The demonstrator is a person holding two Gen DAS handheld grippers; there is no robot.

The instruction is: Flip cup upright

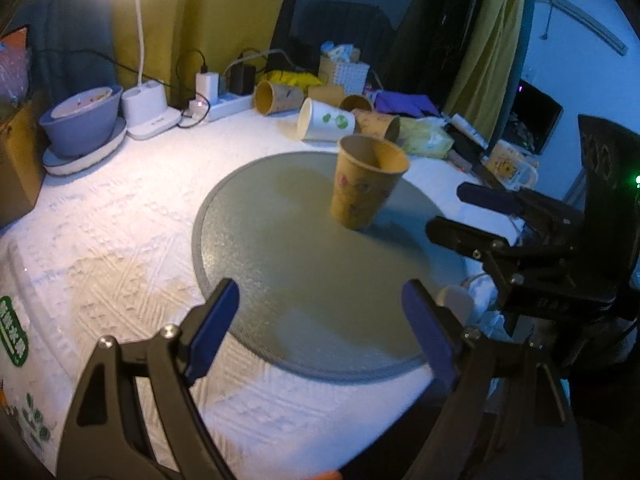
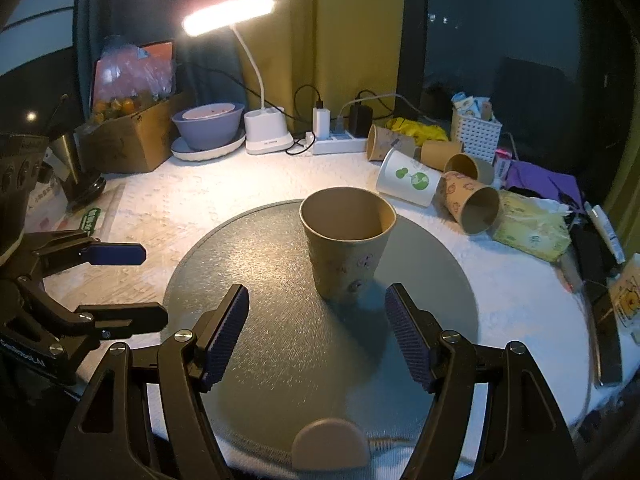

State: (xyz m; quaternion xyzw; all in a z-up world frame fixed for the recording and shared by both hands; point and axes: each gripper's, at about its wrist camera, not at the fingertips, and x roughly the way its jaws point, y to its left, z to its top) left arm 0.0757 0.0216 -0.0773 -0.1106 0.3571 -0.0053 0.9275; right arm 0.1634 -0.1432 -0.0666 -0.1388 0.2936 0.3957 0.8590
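Note:
A brown paper cup (image 1: 366, 184) stands upright, mouth up, on a round grey glass disc (image 1: 280, 264). It also shows in the right wrist view (image 2: 346, 244), on the same disc (image 2: 280, 340). My left gripper (image 1: 324, 320) is open and empty, well short of the cup. My right gripper (image 2: 318, 320) is open and empty, its fingertips just in front of the cup's base, not touching it. The right gripper also shows in the left wrist view (image 1: 460, 210), and the left gripper in the right wrist view (image 2: 148, 284).
Several paper cups lie on their sides at the back, among them a white one (image 2: 408, 178) and a brown one (image 2: 472, 202). A desk lamp (image 2: 266, 128), a power strip (image 2: 338, 144), a bowl (image 2: 210, 126), a white basket (image 2: 476, 134) and a cardboard box (image 2: 128, 140) line the table's back.

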